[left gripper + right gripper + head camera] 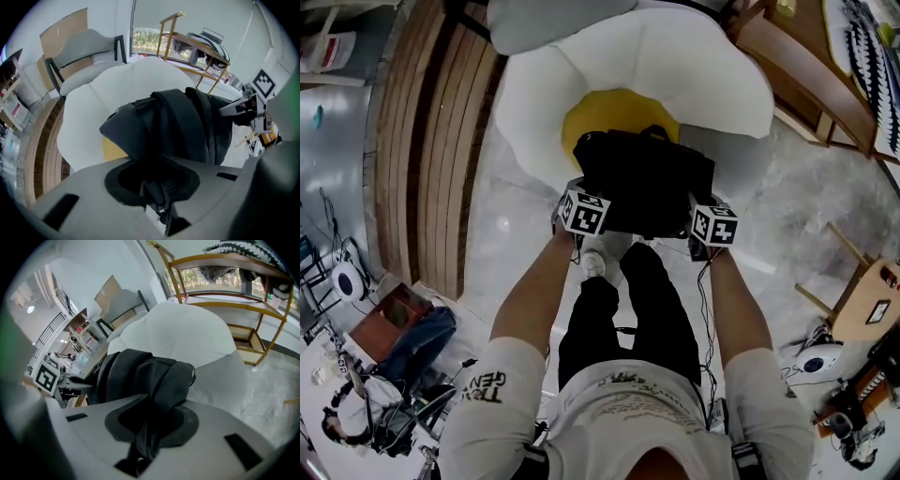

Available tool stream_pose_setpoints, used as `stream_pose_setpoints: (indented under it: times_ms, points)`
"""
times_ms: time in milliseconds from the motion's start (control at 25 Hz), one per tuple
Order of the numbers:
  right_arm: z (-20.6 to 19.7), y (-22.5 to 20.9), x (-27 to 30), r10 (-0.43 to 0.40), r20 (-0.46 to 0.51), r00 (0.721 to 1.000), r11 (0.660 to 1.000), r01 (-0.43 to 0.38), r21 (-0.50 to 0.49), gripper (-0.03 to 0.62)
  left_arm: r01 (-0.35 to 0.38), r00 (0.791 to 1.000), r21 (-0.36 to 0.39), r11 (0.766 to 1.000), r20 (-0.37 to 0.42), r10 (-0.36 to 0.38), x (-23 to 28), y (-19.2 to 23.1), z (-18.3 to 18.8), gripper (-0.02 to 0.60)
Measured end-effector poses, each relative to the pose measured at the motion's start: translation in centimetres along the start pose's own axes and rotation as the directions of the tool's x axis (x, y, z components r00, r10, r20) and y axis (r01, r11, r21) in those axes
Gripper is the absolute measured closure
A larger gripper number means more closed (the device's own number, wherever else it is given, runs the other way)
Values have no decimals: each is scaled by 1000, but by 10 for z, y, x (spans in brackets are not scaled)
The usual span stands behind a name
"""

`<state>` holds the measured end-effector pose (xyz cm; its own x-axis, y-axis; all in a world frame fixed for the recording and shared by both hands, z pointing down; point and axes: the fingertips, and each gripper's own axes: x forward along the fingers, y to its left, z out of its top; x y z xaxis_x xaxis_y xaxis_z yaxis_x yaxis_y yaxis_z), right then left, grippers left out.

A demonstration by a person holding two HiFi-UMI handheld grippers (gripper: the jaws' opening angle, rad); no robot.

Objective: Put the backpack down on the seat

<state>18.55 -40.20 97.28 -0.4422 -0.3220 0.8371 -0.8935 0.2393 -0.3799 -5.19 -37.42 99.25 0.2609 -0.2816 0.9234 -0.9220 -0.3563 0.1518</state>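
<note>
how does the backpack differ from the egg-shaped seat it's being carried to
The backpack is black all over; the seat is white with a yellow centre. The backpack is held up, pinched by the left gripper and the right gripper; the seat lies on the floor. The seat spreads much broader than the backpack. Both look soft and pliable.

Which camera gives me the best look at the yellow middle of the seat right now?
The head view: the yellow middle shows from above, ringed by the white seat, its near edge covered by the backpack. The left gripper view catches only a yellow sliver beside the backpack; the right gripper view shows none of it.
</note>
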Motion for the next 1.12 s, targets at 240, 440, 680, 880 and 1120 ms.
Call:
stream_pose_setpoints:
  times_ms: [240,440,680,880,1120]
  points:
    - [-16,-8,11,-27,-19,999,999,26,-38,460,19,1000,-41,999,-15,-19,23,1,-20,396]
    - [-16,-22,1,-126,50,991,991,128,-32,335,-51,997,-10,999,54,51,7,20,-16,364]
    - [10,31,-41,-69,162,984,995,80,-66,448,-36,988,-139,990,145,56,-47,23,-4,415]
    - [28,88,-87,-81,214,973,979,117,-164,561,-32,970,-172,985,232,72,-115,13,13,539]
    - [58,143,-156,-110,326,939,969,175,-177,566,-20,944,-119,993,324,58,-203,-11,42,560]
